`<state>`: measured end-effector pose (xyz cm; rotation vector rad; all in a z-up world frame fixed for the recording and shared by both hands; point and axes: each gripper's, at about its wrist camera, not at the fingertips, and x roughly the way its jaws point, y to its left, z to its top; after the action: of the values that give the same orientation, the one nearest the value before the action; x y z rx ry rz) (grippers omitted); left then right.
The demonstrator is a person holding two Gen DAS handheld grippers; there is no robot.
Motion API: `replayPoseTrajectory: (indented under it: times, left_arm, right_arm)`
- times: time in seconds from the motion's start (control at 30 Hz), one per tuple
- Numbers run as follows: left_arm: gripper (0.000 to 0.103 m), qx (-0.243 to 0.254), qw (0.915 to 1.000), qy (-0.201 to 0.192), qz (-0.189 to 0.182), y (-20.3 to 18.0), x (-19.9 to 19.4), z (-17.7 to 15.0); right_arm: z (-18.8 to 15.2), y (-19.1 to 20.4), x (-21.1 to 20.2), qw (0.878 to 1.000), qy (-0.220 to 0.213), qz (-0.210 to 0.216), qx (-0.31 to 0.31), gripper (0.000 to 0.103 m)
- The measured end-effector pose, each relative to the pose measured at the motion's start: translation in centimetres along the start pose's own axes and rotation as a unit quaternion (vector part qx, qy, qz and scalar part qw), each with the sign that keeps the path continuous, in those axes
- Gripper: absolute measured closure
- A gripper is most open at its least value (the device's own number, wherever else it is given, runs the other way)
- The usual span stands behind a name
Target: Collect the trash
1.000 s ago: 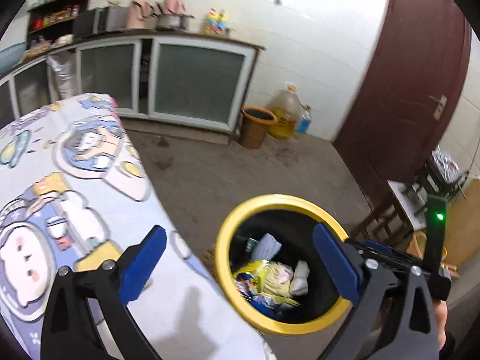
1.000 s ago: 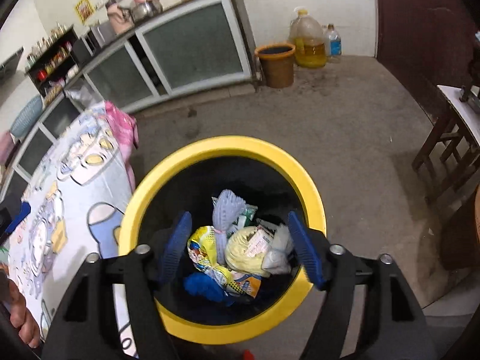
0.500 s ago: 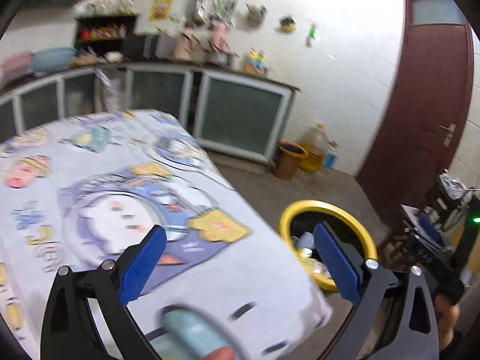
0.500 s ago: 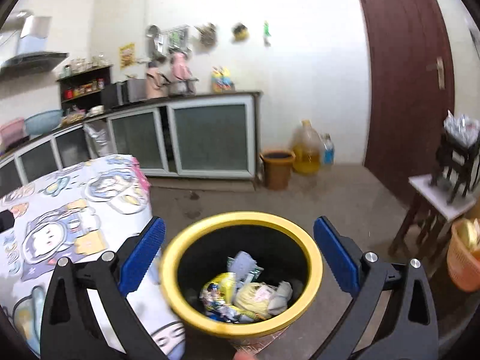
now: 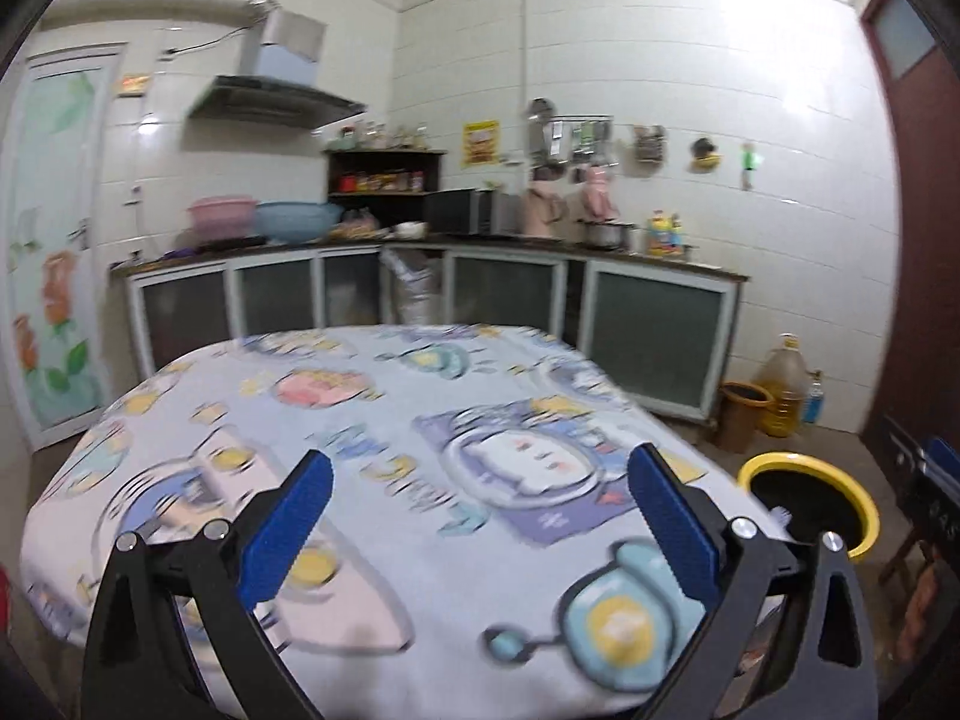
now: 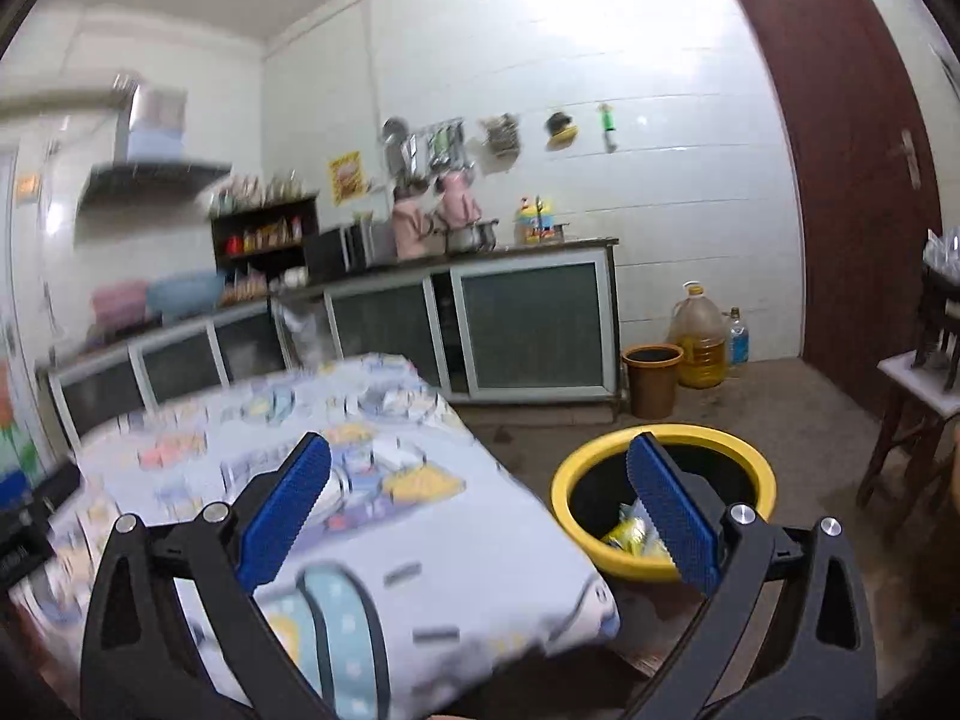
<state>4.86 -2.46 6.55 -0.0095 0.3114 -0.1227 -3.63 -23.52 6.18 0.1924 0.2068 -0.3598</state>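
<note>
Item: yellow-rimmed trash bin (image 6: pixel 663 501), the landmark for this entry. It stands on the floor just off the corner of the table (image 5: pixel 372 420), presumably so you can carry litter from the tabletop into it without walking. Contents: crumpled wrappers, a yellow packet (image 6: pixel 630 534) showing at the bottom in the right wrist view. Your left gripper (image 5: pixel 480 519) hangs over the tablecloth to the side of the bin away from the door, fingers spread wide with nothing between the blue pads. Your right gripper (image 6: pixel 480 516) sits nearer the bin, one finger crossing its rim in view, also spread wide and empty; neither touches the bin. Both tools point out across the table rather than down into the bin, which reads as a search for the next piece. The cloth is blurred; no loose litter can be made out on it, so the remaining work may be little or none. Beyond the bin, against the cabinets: a brown bucket (image 6: pixel 653 378) and an oil jug (image 6: pixel 699 339), well apart from it.
</note>
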Motion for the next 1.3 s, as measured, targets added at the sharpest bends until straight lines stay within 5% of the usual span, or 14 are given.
replayPoseTrajectory:
  times: [0.2,0.3,0.53,1.3]
  left_arm:
    - [0.008,-0.028,0.9967,0.043,0.063,2.6,-0.8,-4.4]
    - [0.008,-0.065,0.9938,0.072,0.054,3.5,-0.1,-6.4]
    - [0.008,-0.061,0.9889,0.123,0.057,3.5,1.2,-8.2]
    - [0.008,-0.041,0.9875,0.137,0.067,2.7,1.4,-8.3]
  right_arm:
    - [-3.4,0.6,-1.2,1.0,0.005,-0.007,0.013,0.008]
    - [-4.4,1.6,-1.4,1.0,0.011,0.0,-0.007,0.008]
    - [-5.6,2.0,-1.0,0.999,0.03,-0.001,-0.02,0.008]
    - [-6.2,2.8,0.1,0.998,0.058,0.006,-0.035,0.008]
